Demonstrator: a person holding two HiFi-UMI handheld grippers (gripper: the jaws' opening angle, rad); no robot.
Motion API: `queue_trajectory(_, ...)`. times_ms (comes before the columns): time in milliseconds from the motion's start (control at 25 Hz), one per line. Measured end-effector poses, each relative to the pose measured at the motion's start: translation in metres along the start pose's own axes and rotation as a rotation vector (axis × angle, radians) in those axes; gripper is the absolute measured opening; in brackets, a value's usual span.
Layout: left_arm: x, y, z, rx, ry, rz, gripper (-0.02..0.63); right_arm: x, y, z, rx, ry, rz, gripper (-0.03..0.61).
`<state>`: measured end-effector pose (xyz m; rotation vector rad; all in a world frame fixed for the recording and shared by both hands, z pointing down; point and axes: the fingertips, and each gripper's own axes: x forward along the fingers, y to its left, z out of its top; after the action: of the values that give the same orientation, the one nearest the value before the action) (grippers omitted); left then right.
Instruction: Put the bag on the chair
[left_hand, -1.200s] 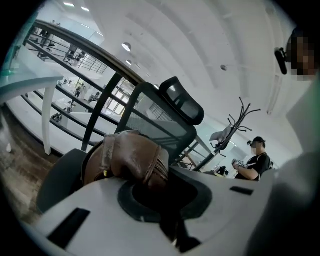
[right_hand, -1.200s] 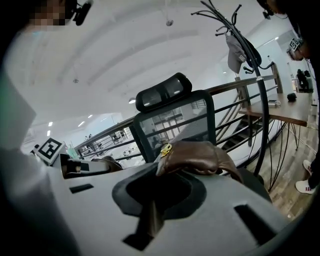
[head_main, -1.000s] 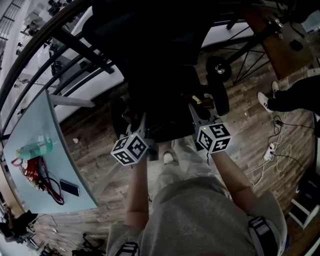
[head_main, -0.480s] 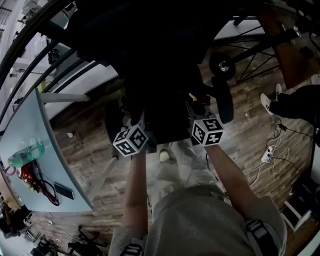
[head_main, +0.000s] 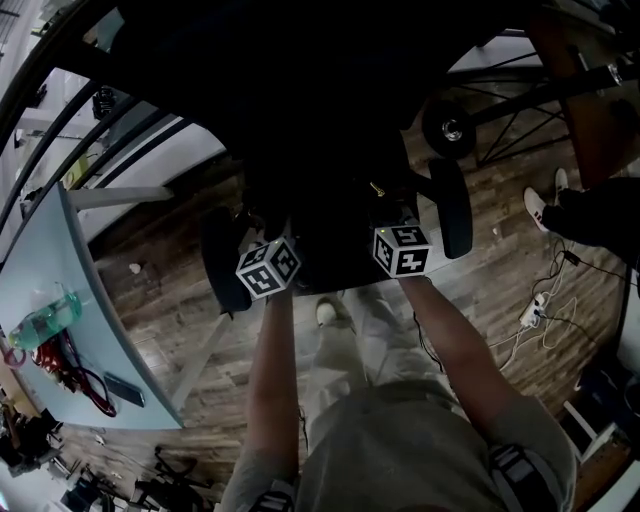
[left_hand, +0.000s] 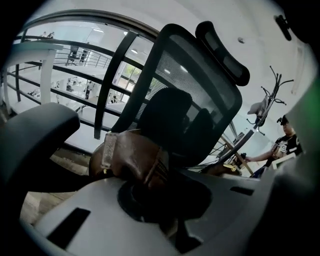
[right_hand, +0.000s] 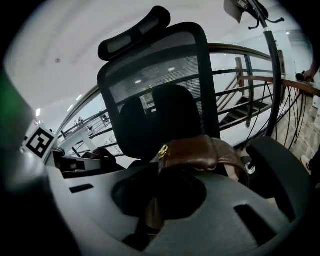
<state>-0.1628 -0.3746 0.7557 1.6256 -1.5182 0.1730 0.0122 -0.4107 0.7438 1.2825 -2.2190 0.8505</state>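
A black mesh office chair (left_hand: 200, 85) with a headrest faces me; its back (right_hand: 160, 85) fills both gripper views. In the head view its seat (head_main: 330, 215) lies dark between two armrests (head_main: 222, 262). The bag shows as brown leather: a strap with pale stitching (left_hand: 131, 159) in the left gripper view, a handle with a gold rivet (right_hand: 200, 151) in the right gripper view. My left gripper (head_main: 273, 243) and right gripper (head_main: 393, 226) are each shut on that leather, side by side just above the seat. The bag's body is lost in the dark.
A glass table (head_main: 60, 260) stands at the left with a green bottle (head_main: 38, 320), a red item and a phone (head_main: 125, 390). Cables and a power strip (head_main: 530, 315) lie on the wood floor at right, near another person's shoe (head_main: 540, 205). The right armrest (head_main: 445, 205) sits close beside the right gripper.
Both grippers have sunk together toward the chair seat, still holding the bag. Their marker cubes look smaller and sit further up in the head view.
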Motion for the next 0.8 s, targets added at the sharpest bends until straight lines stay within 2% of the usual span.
queue_trajectory(120, 0.012, 0.001, -0.005, 0.039, 0.012, 0.009, 0.017, 0.012, -0.008, -0.006, -0.004, 0.018, -0.023, 0.018)
queue_trajectory(480, 0.029, 0.001, -0.007, 0.058, 0.021, 0.002, 0.017, 0.028, -0.016, -0.011, -0.009, 0.025, -0.059, 0.018)
queue_trajectory(720, 0.024, 0.002, -0.009, 0.009, 0.029, 0.008, 0.018, 0.026, -0.015, -0.014, -0.023, 0.045, -0.099, 0.018)
queue_trajectory(760, 0.023, 0.001, -0.01, 0.003, 0.038, 0.003, 0.025, 0.025, -0.014, -0.014, -0.023, 0.054, -0.1, 0.02)
queue_trajectory(800, 0.023, 0.0, -0.012, -0.007, 0.048, -0.007, 0.095, 0.024, -0.014, -0.015, -0.015, 0.064, -0.096, 0.025)
